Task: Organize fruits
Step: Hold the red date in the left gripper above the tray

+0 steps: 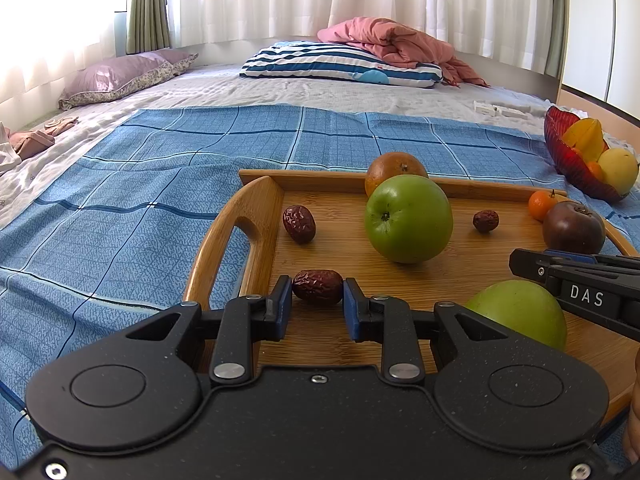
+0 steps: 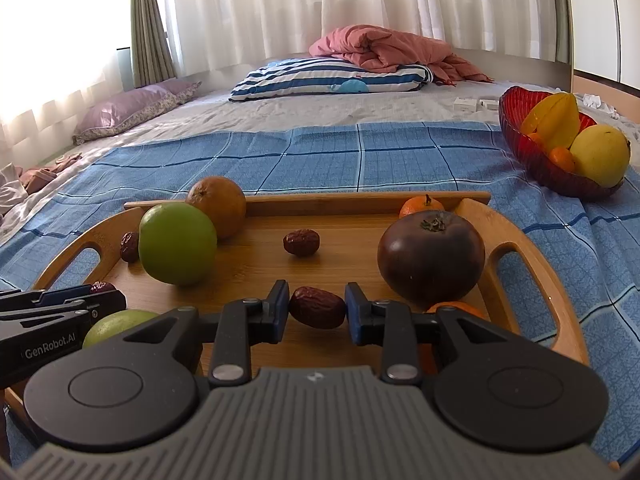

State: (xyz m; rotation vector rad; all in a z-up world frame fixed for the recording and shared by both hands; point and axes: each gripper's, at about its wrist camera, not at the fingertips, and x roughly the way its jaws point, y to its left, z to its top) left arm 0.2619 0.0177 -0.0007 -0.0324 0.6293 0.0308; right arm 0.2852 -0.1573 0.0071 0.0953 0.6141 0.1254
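Note:
A wooden tray [image 1: 260,200] lies on the blue checked cloth. In the left wrist view my left gripper [image 1: 317,294] is shut on a wrinkled red date [image 1: 318,291] just above the tray's near left part. In the right wrist view my right gripper [image 2: 317,304] is shut on another red date [image 2: 318,307], low over the tray beside a dark purple fruit [image 2: 430,256]. Each gripper also shows in the other's view, the right gripper [image 1: 532,262] at the right edge and the left gripper [image 2: 108,300] at the left edge. Two loose dates [image 1: 299,224] [image 1: 485,221] rest on the tray.
The tray also holds two green apples [image 1: 408,218] [image 1: 520,316], an orange [image 1: 394,168] and a mandarin [image 1: 541,205]. A red glass bowl [image 2: 532,152] with a starfruit, a yellow fruit and small mandarins stands at the right on the cloth. Pillows and a pink blanket lie farther back.

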